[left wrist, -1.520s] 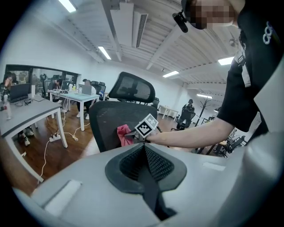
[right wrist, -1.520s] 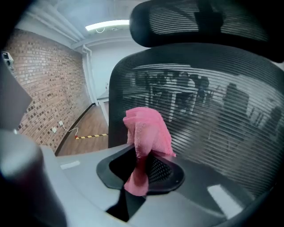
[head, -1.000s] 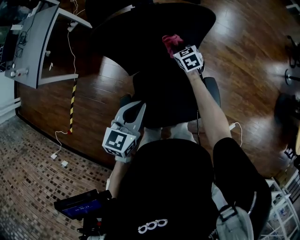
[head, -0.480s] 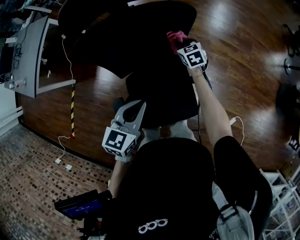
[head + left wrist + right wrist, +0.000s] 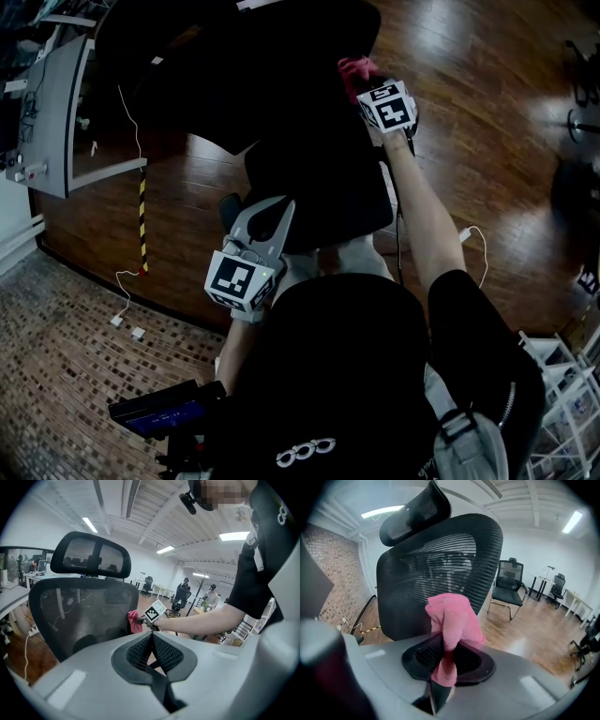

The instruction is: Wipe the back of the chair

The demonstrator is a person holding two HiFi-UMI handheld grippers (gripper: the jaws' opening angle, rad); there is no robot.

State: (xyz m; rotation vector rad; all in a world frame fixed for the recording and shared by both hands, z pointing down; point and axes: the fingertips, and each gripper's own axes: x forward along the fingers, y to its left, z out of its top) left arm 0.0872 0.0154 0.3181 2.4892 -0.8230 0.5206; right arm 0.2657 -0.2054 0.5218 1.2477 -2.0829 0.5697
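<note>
Cloth [image 5: 452, 618] in right tool [image 5: 442, 660], perhaps touching chair back [image 5: 440, 559], desk [image 5: 67, 108] beyond

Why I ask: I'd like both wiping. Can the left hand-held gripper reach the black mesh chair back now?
Probably yes: the left hand-held gripper, shut and empty, faces the black mesh chair back with nothing between. Only the right hand-held gripper holds the pink cloth.

The head view is dim, with glare patches on the wooden floor [image 5: 487, 84]. Both gripper views are brighter, lit by ceiling strip lights [image 5: 236, 536]; their edges are fisheye-bent and vignetted.
</note>
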